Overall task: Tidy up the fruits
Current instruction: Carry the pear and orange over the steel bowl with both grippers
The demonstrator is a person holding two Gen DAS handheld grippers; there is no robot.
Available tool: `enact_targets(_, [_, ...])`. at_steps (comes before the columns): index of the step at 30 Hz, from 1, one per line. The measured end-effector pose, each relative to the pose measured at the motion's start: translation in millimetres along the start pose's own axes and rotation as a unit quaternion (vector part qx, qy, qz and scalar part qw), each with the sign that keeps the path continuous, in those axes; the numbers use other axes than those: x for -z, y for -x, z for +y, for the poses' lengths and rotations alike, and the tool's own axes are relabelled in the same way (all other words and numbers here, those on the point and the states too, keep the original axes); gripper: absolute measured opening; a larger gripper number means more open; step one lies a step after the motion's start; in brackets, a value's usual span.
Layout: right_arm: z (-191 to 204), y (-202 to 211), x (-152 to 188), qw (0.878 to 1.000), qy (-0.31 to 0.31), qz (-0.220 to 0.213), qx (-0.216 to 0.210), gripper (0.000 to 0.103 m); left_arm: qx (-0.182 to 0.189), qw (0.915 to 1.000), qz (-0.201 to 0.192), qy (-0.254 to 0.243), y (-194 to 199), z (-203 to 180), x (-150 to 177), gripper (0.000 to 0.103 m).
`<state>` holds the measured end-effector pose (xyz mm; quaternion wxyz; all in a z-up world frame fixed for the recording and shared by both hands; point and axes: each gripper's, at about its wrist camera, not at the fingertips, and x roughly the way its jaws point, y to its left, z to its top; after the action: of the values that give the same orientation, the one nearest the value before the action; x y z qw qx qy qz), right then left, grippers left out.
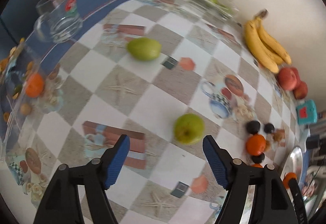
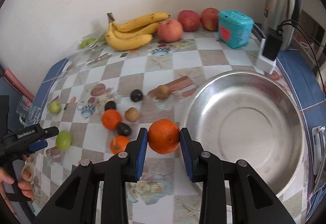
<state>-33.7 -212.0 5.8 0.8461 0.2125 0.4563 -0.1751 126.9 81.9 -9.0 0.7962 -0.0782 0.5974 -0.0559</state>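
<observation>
My right gripper (image 2: 164,138) is shut on an orange (image 2: 164,136), held just left of a large steel bowl (image 2: 244,169). My left gripper (image 1: 166,152) is open and empty, just short of a green apple (image 1: 189,128), which also shows in the right wrist view (image 2: 63,139). A second green apple (image 1: 144,49) lies farther off. Two more oranges (image 2: 111,119), dark plums (image 2: 136,95) and brown kiwis (image 2: 132,114) lie in a cluster on the checked tablecloth. Bananas (image 2: 130,34) and red apples (image 2: 170,30) sit by the wall.
A glass mug (image 1: 59,18) stands at the far left of the table. A teal box (image 2: 234,28), a steel thermos (image 2: 283,6) and a white charger block (image 2: 268,57) stand at the back right. A bag of green fruit (image 2: 89,42) lies near the wall.
</observation>
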Motion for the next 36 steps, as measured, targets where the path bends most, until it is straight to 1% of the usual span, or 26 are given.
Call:
enact_targets(3, [5.7,-1.9,-0.1,1.0,0.0,0.004,-0.008,0.034,-0.005,0.9999,0.0,0.013,-4.4,7.7,-3.5,0.077])
enact_targets(5, [8.7,-2.2,0.0,1.0,0.002,0.004,-0.011,0.034,0.009,0.9997,0.0,0.023,-9.3,8.4,-4.7,0.077])
enact_targets(7, [10.0,-2.8,0.2,1.0,0.002,0.004,-0.013,0.034,0.021,0.9995,-0.009,0.02,-15.3,3.5,-7.7,0.077])
enact_targets(10, [9.0,-3.2,0.9,1.0,0.002,0.007,-0.014,0.034,0.0,0.9998,-0.016,0.008,-25.8,-0.8,-10.0,0.077])
enact_targets(11, [7.8,-4.1,1.0,1.0,0.001,0.008,-0.014,0.034,-0.001,0.9998,-0.018,0.009,-29.6,0.6,-10.2,0.078])
enact_targets(12, [6.9,-4.9,1.1,1.0,-0.001,0.009,-0.015,0.034,0.014,0.9996,-0.017,0.015,-32.9,2.3,-10.5,0.077])
enact_targets(13, [6.2,-5.8,1.3,1.0,-0.002,0.011,-0.015,0.034,0.028,0.9992,-0.015,0.022,-34.1,4.0,-11.1,0.072])
enact_targets(14, [5.4,-7.4,1.4,1.0,-0.004,0.013,-0.015,0.034,0.041,0.9987,-0.015,0.025,-34.3,3.8,-11.2,0.064])
enact_targets(15, [5.1,-9.0,1.3,1.0,-0.005,0.014,-0.015,0.034,0.046,0.9986,-0.016,0.02,-33.2,1.3,-11.4,0.061])
enact_targets(17, [5.5,-12.4,1.4,1.0,-0.006,0.019,-0.016,0.034,0.044,0.9989,-0.016,-0.004,-31.2,-8.3,-10.4,0.05])
enact_targets(18, [6.0,-13.5,1.6,1.0,-0.005,0.021,-0.016,0.034,0.046,0.9988,-0.015,-0.008,-31.4,-11.3,-9.9,0.049])
enact_targets(20, [7.2,-15.1,1.8,1.0,-0.003,0.023,-0.016,0.034,0.049,0.9987,-0.009,-0.012,-33.1,-14.5,-8.4,0.048])
enact_targets(24, [8.6,-14.6,2.1,1.0,0.003,0.023,-0.016,0.034,0.059,0.9983,-0.005,-0.001,-30.5,-12.1,-9.0,0.047])
enact_targets(29, [7.1,-14.2,1.4,1.0,0.002,0.021,-0.018,0.034,0.073,0.9972,-0.013,0.002,-18.1,-14.8,-12.0,0.047])
enact_targets(33, [2.1,-14.0,0.6,1.0,-0.003,0.02,-0.016,0.034,0.087,0.9958,-0.025,-0.008,-2.1,-28.8,-11.1,0.047])
enact_targets(36, [-11.2,-12.7,-1.1,1.0,-0.017,0.017,-0.006,0.034,0.106,0.9936,-0.03,-0.026,8.9,-47.3,-6.2,0.047])
